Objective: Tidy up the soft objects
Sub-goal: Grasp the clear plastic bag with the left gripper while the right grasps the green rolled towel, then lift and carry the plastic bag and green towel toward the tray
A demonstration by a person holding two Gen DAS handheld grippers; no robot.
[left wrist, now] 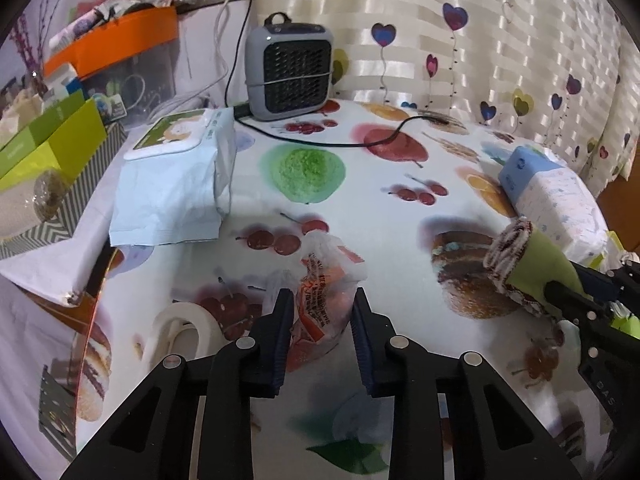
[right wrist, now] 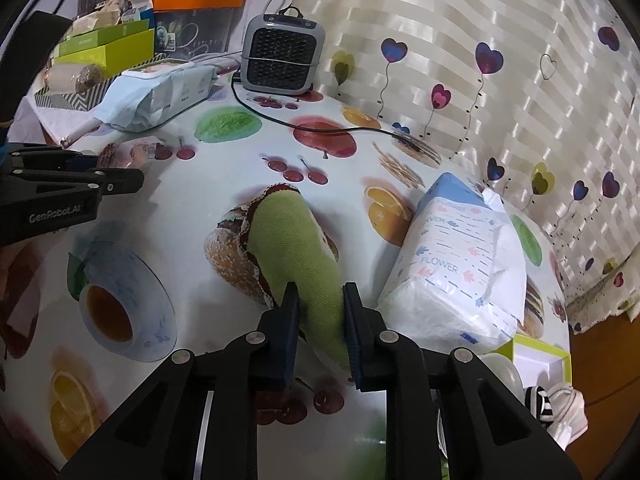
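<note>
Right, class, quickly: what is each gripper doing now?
Left gripper: closed on the orange plastic packet.
Right gripper: closed on the green sock.

Counted relative to the grey heater (left wrist: 289,67) at the back of the surface (left wrist: 400,208):
- heater: 1
- wipes pack (left wrist: 176,184), left of heater: 1
- tissue pack (right wrist: 456,264), right: 1
- green sock (right wrist: 296,248), in front: 1
- crinkly bag (left wrist: 320,296), in front: 1
- tongs: 2, left (left wrist: 320,320) and right (right wrist: 320,308)

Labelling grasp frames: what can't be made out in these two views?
- Plastic bag, left wrist view: contents blurred behind crinkled film.
- Green sock, right wrist view: near end hidden behind the right gripper.
- Striped cloth, right wrist view: partly cut off by the gripper body.
- Orange box, left wrist view: contents too cluttered.
</note>
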